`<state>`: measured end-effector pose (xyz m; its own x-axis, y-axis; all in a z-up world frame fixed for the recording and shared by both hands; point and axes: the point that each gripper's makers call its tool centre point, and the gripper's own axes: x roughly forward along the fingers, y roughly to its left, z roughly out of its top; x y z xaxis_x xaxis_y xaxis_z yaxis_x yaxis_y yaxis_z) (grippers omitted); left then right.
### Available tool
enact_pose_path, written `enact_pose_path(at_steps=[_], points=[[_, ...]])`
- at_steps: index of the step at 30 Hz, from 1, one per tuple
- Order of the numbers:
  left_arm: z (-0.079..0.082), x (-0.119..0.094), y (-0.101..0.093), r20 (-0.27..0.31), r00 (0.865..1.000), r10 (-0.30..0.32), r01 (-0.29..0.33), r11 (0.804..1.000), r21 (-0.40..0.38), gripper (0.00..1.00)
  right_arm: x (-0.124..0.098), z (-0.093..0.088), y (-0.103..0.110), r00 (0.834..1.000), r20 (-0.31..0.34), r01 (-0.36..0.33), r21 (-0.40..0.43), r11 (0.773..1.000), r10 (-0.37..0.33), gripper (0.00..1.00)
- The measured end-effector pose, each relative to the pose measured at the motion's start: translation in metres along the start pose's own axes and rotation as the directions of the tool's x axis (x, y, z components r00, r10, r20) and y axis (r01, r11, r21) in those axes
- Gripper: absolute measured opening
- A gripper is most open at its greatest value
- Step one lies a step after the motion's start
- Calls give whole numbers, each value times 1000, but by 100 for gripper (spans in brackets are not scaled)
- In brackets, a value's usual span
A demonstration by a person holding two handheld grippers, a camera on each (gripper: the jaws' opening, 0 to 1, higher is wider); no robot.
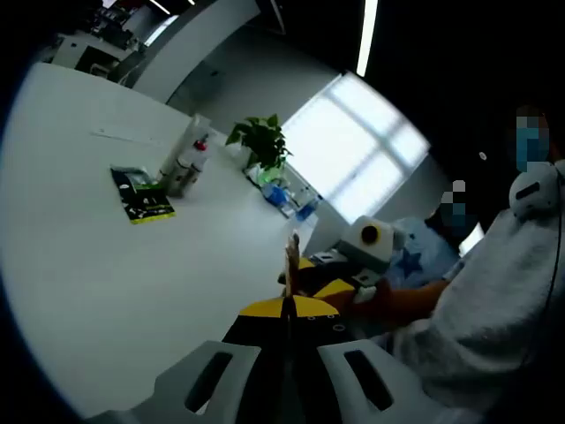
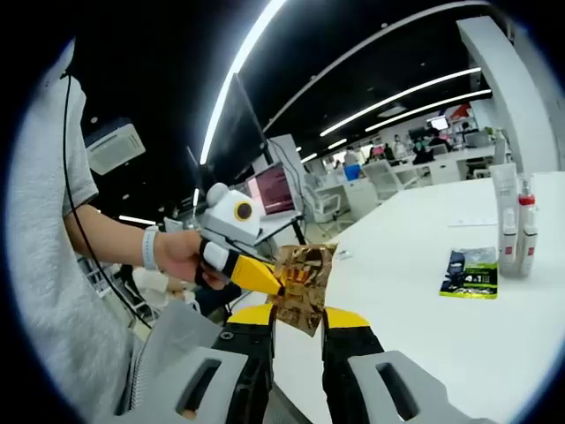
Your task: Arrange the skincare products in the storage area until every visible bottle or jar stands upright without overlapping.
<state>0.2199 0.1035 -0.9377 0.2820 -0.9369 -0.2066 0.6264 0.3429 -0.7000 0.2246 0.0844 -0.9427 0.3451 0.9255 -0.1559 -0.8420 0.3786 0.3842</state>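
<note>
A crinkled gold sachet (image 2: 302, 281) hangs in the air above the table's near edge. My left gripper (image 1: 288, 305) is shut on it, and the sachet (image 1: 291, 254) shows edge-on above the yellow tips. In the right gripper view, the left gripper (image 2: 260, 276) comes in from the left, held by a hand, pinching the sachet's side. My right gripper (image 2: 298, 320) stands open with the sachet's lower corner between its yellow-tipped jaws. A tall white tube and a red-capped bottle (image 2: 516, 221) stand upright together far off on the white table (image 2: 424, 327). A green and black sachet (image 2: 470, 270) lies flat beside them.
The bottles (image 1: 185, 163) and the flat green sachet (image 1: 141, 196) sit mid-table in the left gripper view. Behind them are a potted plant (image 1: 262, 141) and blue-labelled bottles (image 1: 287, 199). A person in a grey sleeve (image 1: 494, 300) stands close on the right.
</note>
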Motion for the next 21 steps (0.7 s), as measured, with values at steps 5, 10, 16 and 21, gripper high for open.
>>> enact_pose_path(at_steps=[5,10,16,21], points=[[-9,5,-9,-53,997,-47,47,999,15,0,-2,3,2,1000,19,-14,23,1000,14,16],[-16,7,-8,-84,995,-49,50,999,9,0,-4,1,7,999,11,-40,20,999,40,3],[-16,12,0,-55,998,-31,29,999,-24,0,-6,3,9,996,25,-84,95,992,82,0],[-16,23,1,24,999,-46,48,992,-116,10,-11,15,4,993,92,-93,174,980,78,0]])
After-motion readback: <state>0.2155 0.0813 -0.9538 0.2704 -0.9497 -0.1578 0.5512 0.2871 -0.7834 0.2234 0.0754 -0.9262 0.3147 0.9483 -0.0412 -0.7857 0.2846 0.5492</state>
